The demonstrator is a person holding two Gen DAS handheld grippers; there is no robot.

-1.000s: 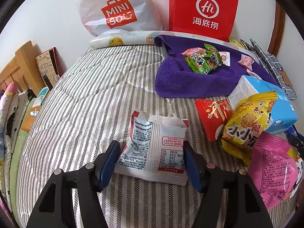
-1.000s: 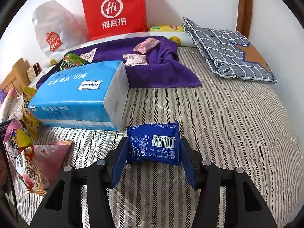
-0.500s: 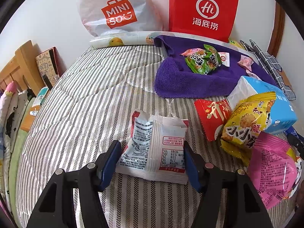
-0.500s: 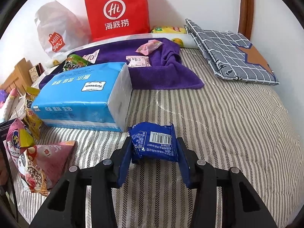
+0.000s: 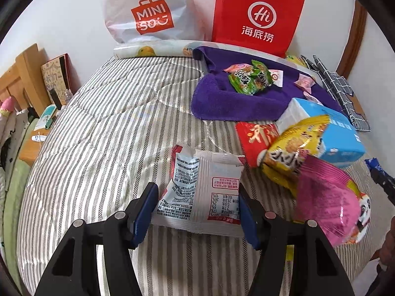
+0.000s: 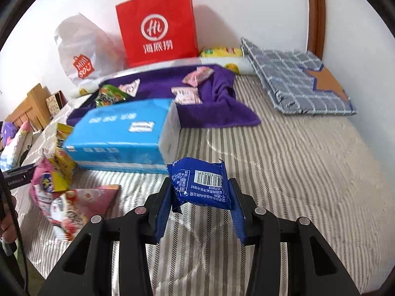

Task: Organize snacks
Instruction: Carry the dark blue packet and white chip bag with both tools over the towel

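Observation:
My left gripper (image 5: 196, 204) is shut on a white snack packet (image 5: 201, 192) with red print, low over the striped bed. My right gripper (image 6: 201, 198) is shut on a small blue snack packet (image 6: 201, 182) and holds it lifted above the bed. A purple towel (image 5: 229, 103) lies at the far side with a green packet (image 5: 250, 79) and small pink packets on it; it also shows in the right wrist view (image 6: 212, 113). A red packet (image 5: 256, 138), a yellow packet (image 5: 293, 148) and a pink packet (image 5: 328, 202) lie to the right of my left gripper.
A blue tissue pack (image 6: 123, 135) lies left of my right gripper. A red paper bag (image 6: 158, 24) and a white Miniso bag (image 5: 148, 12) stand against the wall. A folded checked cloth (image 6: 296, 79) lies at the far right. A wooden bedside unit (image 5: 22, 88) is left.
My right gripper has closed on the blue packet and lifted it off the bed, with the view rising. My left gripper has stayed almost still on the white packet.

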